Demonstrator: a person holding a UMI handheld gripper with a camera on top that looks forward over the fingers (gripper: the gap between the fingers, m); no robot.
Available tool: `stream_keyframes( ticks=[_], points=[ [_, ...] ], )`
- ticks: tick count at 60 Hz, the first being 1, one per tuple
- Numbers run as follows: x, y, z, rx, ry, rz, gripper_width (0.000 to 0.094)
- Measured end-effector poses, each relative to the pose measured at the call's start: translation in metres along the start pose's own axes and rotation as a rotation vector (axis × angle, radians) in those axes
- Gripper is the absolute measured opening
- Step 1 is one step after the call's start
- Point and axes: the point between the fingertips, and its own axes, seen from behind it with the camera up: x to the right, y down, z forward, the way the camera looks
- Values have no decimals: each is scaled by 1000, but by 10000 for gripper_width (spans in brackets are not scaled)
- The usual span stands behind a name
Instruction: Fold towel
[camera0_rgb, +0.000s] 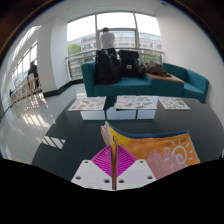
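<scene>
My gripper is shut on the towel, a colourful cloth of orange, yellow and pink with a pale sun pattern. Both pink pads press together on a thin edge of it, which rises between the fingertips. The rest of the towel spreads from the fingers to the right over the dark table.
Three white patterned mats or sheets lie in a row at the table's far side. Beyond stands a teal sofa with a person behind it near large windows. Another person stands by a railing to the left.
</scene>
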Motion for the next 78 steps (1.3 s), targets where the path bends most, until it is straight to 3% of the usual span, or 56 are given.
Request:
stream_keyframes(
  ticks=[7,15,25,30,33,38,48,59,71,78],
  points=[
    [57,-36,-28,63,34,27,29],
    [152,-40,-38,77,148,46,29],
    [257,-1,-16,-19,270,72,37],
    [282,23,-6,-64,288,98,248],
    [293,23,-5,-63,298,100,493],
    [304,11,-15,-13,327,96,636],
    [284,-28,-50,75,291,64,745],
    [212,-30,-97,121,202,45,779],
    [137,14,-128,56,118,52,794],
    [99,18,-151,70,76,21,796]
  ],
)
